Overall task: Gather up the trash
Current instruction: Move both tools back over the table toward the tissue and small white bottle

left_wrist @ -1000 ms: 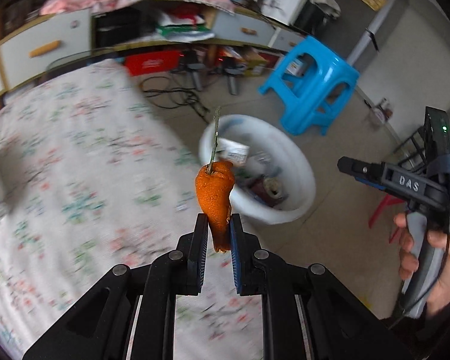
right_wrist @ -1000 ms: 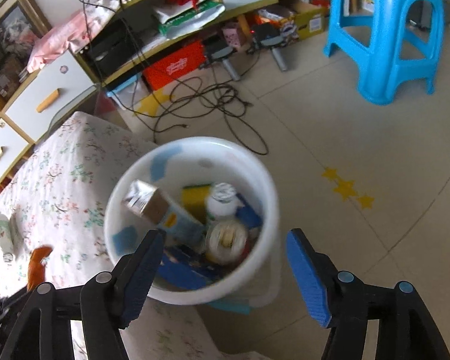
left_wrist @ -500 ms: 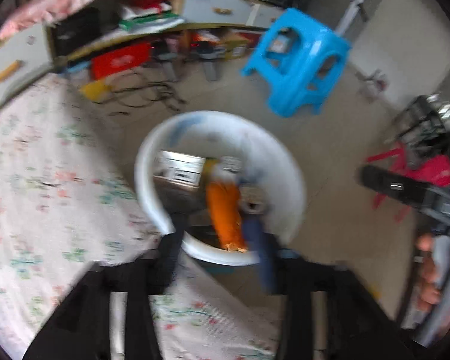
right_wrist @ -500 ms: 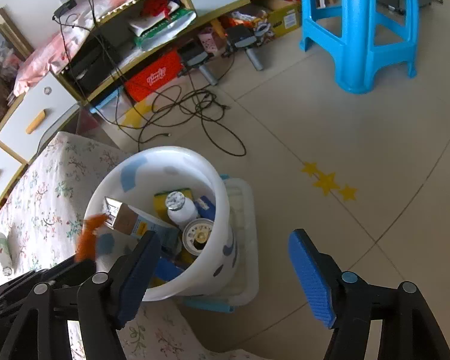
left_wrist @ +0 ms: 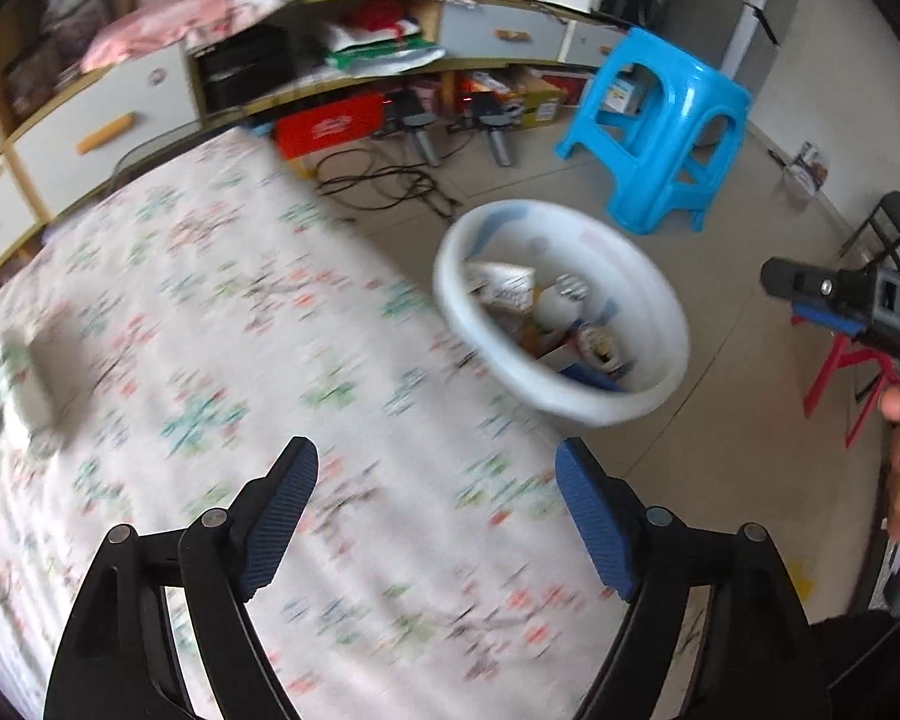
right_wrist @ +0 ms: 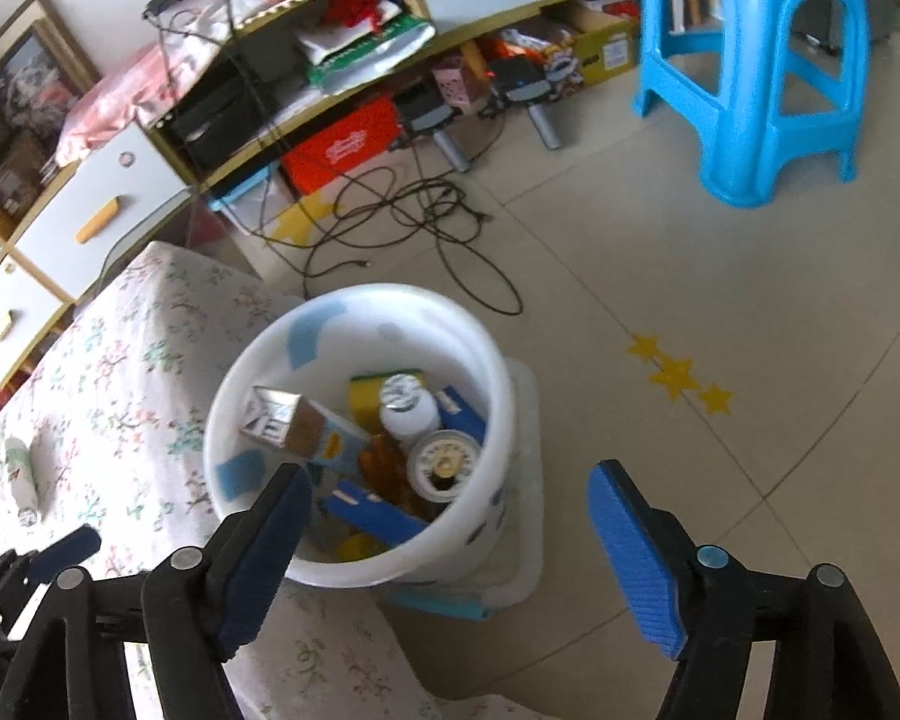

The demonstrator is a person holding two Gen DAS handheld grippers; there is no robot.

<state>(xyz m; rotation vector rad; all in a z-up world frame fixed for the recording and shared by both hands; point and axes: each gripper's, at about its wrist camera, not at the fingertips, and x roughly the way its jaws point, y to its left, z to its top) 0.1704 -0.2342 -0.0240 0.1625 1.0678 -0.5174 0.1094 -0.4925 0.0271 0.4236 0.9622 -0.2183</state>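
Observation:
The white trash bucket (right_wrist: 360, 295) stands on the floor at the corner of the flowered bed (right_wrist: 120, 360). It holds a carton, a white jar, a round tin, blue packaging and an orange peel (right_wrist: 385, 463). My right gripper (right_wrist: 450, 480) hangs above the bucket's near side, empty, its jaws opening. My left gripper (left_wrist: 435, 465) is over the bed, left of the bucket (left_wrist: 450, 300), with its jaws also opening and nothing between them. One of its fingers (right_wrist: 66, 545) shows at the lower left of the right wrist view. A small white bottle (left_wrist: 21, 384) (right_wrist: 21, 474) lies on the bed.
A blue plastic stool (right_wrist: 756, 60) stands on the tiled floor beyond the bucket. Black cables (right_wrist: 414, 222) trail near a low cluttered shelf unit (right_wrist: 306, 60). A clear lid or tray (right_wrist: 525, 516) lies under the bucket. A red stool (left_wrist: 840, 372) stands behind the right gripper's body (left_wrist: 822, 291).
My left gripper carried the orange peel over the bucket and let it go; the peel now lies inside. The left jaws spread wide and that view swung back over the bed. The right jaws widened slightly.

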